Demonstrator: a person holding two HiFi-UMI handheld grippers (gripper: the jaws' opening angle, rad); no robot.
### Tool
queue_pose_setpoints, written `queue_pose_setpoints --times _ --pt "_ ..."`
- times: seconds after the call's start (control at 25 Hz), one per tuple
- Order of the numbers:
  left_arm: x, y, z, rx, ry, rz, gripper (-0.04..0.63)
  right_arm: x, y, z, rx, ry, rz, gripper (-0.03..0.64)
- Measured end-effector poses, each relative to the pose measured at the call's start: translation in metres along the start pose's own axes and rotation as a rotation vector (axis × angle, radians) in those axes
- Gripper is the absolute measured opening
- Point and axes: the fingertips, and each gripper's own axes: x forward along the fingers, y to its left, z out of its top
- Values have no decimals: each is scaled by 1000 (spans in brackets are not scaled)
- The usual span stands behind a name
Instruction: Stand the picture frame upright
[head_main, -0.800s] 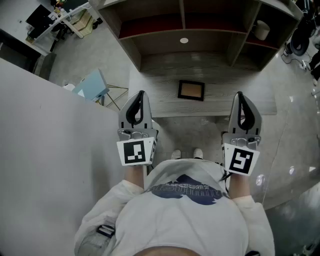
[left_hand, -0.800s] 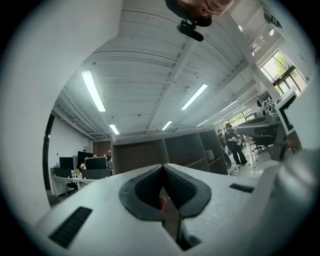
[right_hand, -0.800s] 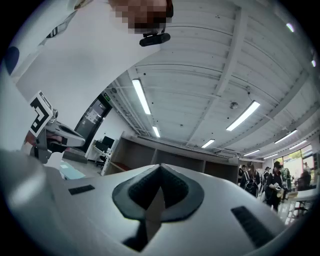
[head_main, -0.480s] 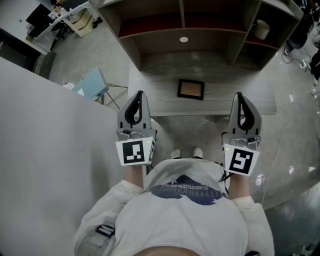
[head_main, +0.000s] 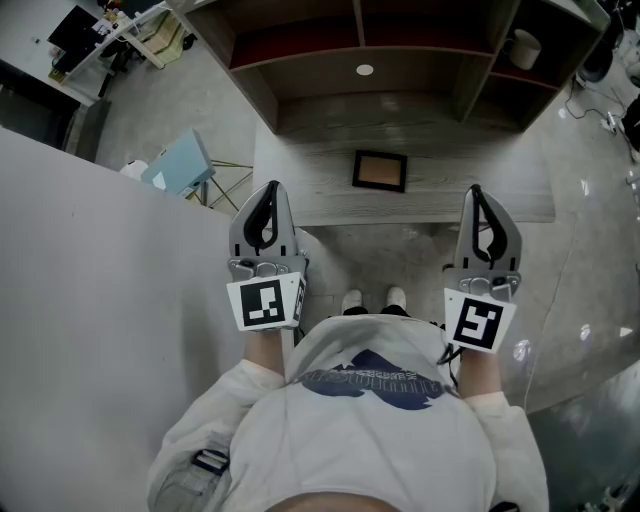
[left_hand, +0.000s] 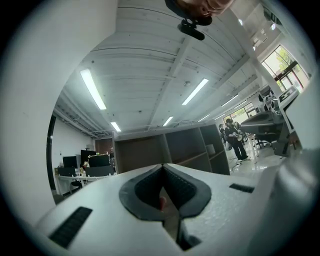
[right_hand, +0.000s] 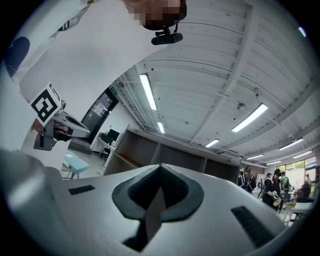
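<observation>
The left gripper's (head_main: 272, 186) jaws are pressed together with nothing between them. Its own view looks level, past the closed tips to a wooden shelf unit (head_main: 300, 60). The right gripper's (head_main: 474, 189) jaws are also shut and empty, and they point slightly upward towards the ceiling lights. Both grippers are held in front of the person's chest, side by side and well apart.

Very little has changed over the last second. The jaws have stayed closed, and the grippers keep nearly the same place in the head view, with the left one a touch further left. The bench (head_main: 320, 200), the frame and the person's shoes (head_main: 372, 298) have all slid slightly up the picture together. This looks like a small nod of the head rather than a reach. I judge that the approach has not really begun and the task is still all ahead.

The picture frame (head_main: 379, 170) lies flat on the bench, face up, with a dark border around a tan middle. It sits ahead of both grippers, across the lane between them and somewhat nearer the right gripper's side than the left's. It is well clear of either pair of tips. It lies towards the back half of the bench, near the foot of the shelf unit, and the bench edge comes between it and the jaws. Neither gripper view shows it, since both look over the top of it. To lift an edge, the jaws will probably need to tip downward and open first.
</observation>
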Motion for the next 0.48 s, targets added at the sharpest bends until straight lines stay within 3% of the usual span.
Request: queue_pose_setpoints --times 0.16,0.48 --pt "0 -1 -3 9 14 9 6 1 -5 -8 53 14 19 -3" --pt "-7 8 -4 -17 17 62 6 1 -29 -30 368 4 80 0"
